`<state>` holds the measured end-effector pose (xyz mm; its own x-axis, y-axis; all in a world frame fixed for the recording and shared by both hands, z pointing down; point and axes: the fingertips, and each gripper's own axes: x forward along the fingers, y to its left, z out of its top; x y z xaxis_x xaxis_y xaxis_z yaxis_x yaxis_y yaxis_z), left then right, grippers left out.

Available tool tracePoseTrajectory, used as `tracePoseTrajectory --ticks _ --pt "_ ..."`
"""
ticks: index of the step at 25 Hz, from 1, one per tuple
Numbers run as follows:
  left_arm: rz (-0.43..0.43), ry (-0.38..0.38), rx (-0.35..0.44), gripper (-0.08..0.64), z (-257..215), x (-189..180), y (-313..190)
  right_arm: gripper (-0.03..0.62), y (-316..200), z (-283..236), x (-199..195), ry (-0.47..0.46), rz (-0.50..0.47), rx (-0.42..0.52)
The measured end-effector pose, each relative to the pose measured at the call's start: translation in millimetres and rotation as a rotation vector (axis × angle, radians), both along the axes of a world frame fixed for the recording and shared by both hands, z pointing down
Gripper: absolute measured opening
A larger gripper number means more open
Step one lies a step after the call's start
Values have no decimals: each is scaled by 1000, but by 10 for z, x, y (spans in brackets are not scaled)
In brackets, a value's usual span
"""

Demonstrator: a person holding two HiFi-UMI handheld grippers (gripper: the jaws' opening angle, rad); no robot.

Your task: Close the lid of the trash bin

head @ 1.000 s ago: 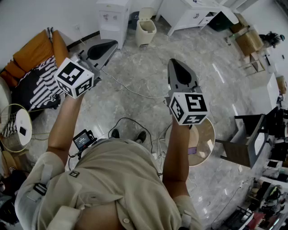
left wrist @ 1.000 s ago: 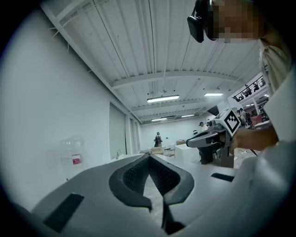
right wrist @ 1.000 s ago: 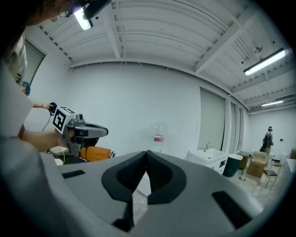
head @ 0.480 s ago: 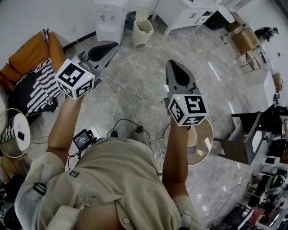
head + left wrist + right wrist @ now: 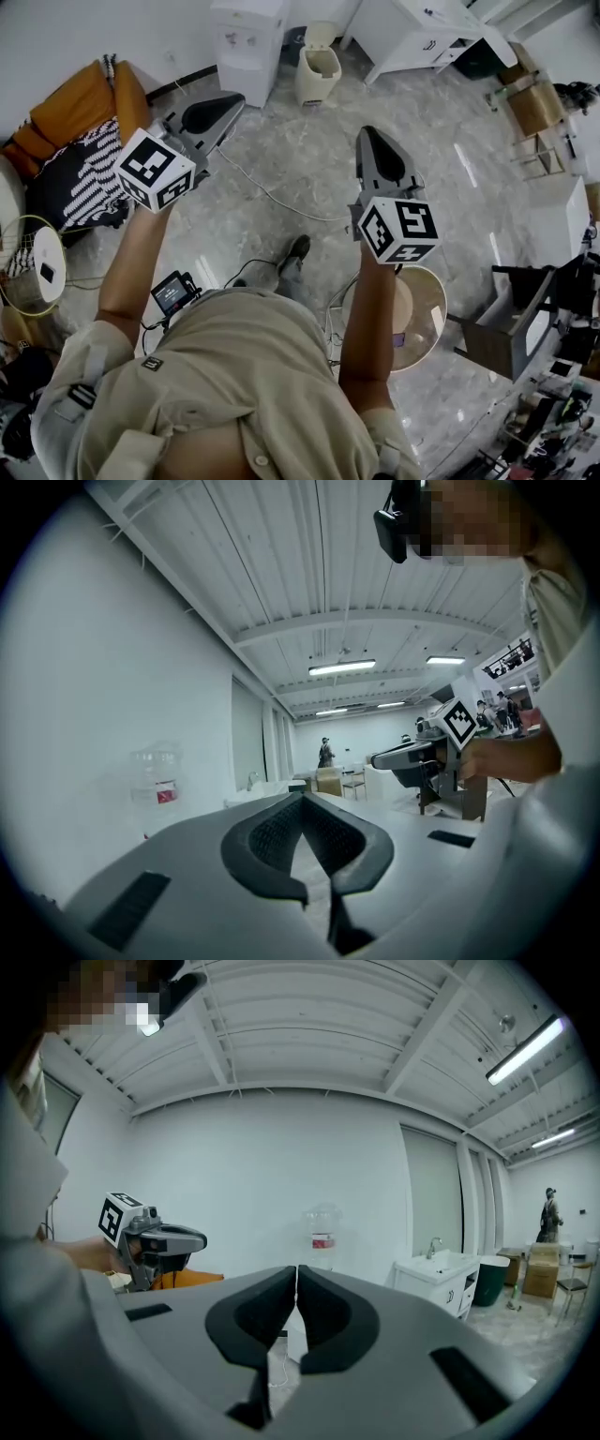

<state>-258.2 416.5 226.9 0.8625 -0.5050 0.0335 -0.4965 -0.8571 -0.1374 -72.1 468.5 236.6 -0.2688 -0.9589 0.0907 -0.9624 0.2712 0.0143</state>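
Observation:
The cream trash bin (image 5: 320,71) stands on the floor far ahead, beside a white water dispenser (image 5: 249,39); its lid (image 5: 323,33) looks raised at the back. My left gripper (image 5: 230,97) is held high at the left, shut and empty, well short of the bin. My right gripper (image 5: 368,133) is at the same height on the right, also shut with nothing between its jaws. In the left gripper view the left gripper (image 5: 302,801) has its pads touching. The right gripper (image 5: 296,1271) shows the same in its own view. Neither gripper view shows the bin.
An orange sofa (image 5: 77,111) with a striped cushion is at the left, and a fan (image 5: 33,264) stands below it. A white sink cabinet (image 5: 424,30) stands right of the bin. A cable (image 5: 272,193) crosses the marble floor. A round stool (image 5: 419,302) is by my right side.
The person has stepped forward, one foot swinging ahead. The bin and dispenser have shifted slightly right in view. Both grippers stay raised and shut.

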Motion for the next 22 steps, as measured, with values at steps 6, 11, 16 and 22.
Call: tracePoseTrajectory --ticks 6,11,16,22 --pt "-52 -32 -25 14 64 522 -663 25 -783 84 585 -26 -39 -21" --pt "-75 -38 -43 14 92 1149 -1148 25 -1367 188 1194 -38 -66 -55" --pt "-102 -40 -54 14 86 1636 -1560 25 -1822 210 1644 -42 -98 -65" --pt "-119 -47 -43 14 65 2136 -1898 25 -2196 236 2134 -51 -118 -63"
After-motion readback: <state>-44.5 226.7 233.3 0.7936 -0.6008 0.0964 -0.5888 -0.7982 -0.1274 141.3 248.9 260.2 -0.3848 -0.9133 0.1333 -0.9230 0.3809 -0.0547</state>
